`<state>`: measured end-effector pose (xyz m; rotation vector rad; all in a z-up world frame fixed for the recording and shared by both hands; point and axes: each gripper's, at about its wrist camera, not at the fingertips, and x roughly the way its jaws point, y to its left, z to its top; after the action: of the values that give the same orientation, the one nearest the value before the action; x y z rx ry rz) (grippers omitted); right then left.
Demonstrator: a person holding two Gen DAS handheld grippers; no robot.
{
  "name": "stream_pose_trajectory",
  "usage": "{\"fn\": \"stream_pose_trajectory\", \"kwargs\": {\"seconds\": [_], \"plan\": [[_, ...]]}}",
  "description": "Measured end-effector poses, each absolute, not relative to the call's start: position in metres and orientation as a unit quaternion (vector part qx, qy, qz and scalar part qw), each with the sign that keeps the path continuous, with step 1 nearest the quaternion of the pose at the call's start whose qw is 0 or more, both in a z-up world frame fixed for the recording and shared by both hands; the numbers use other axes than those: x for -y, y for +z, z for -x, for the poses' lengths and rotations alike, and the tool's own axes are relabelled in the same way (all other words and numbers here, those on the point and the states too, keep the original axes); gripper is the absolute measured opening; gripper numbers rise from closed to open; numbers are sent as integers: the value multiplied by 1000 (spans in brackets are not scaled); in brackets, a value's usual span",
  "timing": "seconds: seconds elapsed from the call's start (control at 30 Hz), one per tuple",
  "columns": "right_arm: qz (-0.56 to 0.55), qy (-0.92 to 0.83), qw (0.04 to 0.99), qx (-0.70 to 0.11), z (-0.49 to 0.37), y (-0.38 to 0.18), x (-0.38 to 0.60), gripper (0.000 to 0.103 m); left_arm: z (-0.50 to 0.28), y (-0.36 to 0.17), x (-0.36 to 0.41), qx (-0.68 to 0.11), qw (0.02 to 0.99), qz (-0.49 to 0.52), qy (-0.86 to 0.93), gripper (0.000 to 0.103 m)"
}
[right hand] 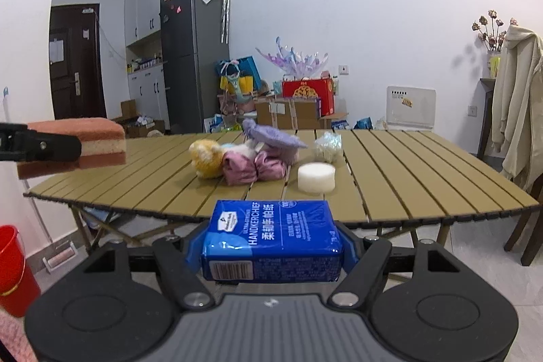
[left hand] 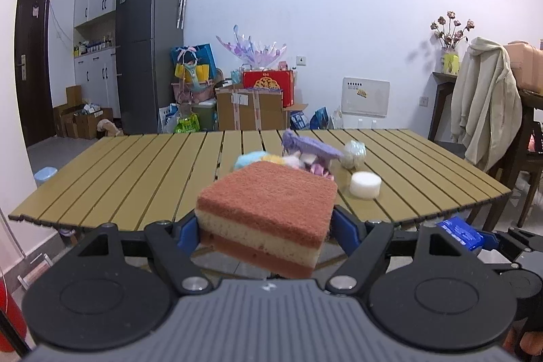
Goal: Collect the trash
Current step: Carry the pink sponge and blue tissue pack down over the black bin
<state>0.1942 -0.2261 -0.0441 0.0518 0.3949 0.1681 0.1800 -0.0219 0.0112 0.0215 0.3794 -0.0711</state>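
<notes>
A: What is the left gripper [left hand: 264, 233] carrying?

B: A sponge [left hand: 268, 212], brown faces with a pale middle. The jaws stand fairly wide because they clamp its 2 side edges, so it rides flat, clear of the table [left hand: 135, 168].

A: And the right gripper [right hand: 271, 246]?

B: Closed on a blue tissue pack [right hand: 271, 236] the same way, label up, held in front of the table edge rather than over it.

A: What is left on the table?

B: A white round pad [right hand: 316, 177], a mesh ball [right hand: 327, 146] and a heap of soft cloths [right hand: 251, 158]. A red bucket [right hand: 13, 270] stands on the floor at the left, probably where the trash goes
</notes>
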Motion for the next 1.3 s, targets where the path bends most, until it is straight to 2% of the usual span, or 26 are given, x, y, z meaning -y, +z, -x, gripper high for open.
{"fn": "stream_pose_trajectory", "kwargs": {"seconds": [0.63, 1.3], "plan": [[-1, 91, 954, -285, -161, -83, 204, 72, -152, -57, 1, -271, 962, -9, -27, 78], [-3, 50, 921, -386, -176, -153, 219, 72, -190, -163, -7, -409, 912, -24, 10, 78]]}}
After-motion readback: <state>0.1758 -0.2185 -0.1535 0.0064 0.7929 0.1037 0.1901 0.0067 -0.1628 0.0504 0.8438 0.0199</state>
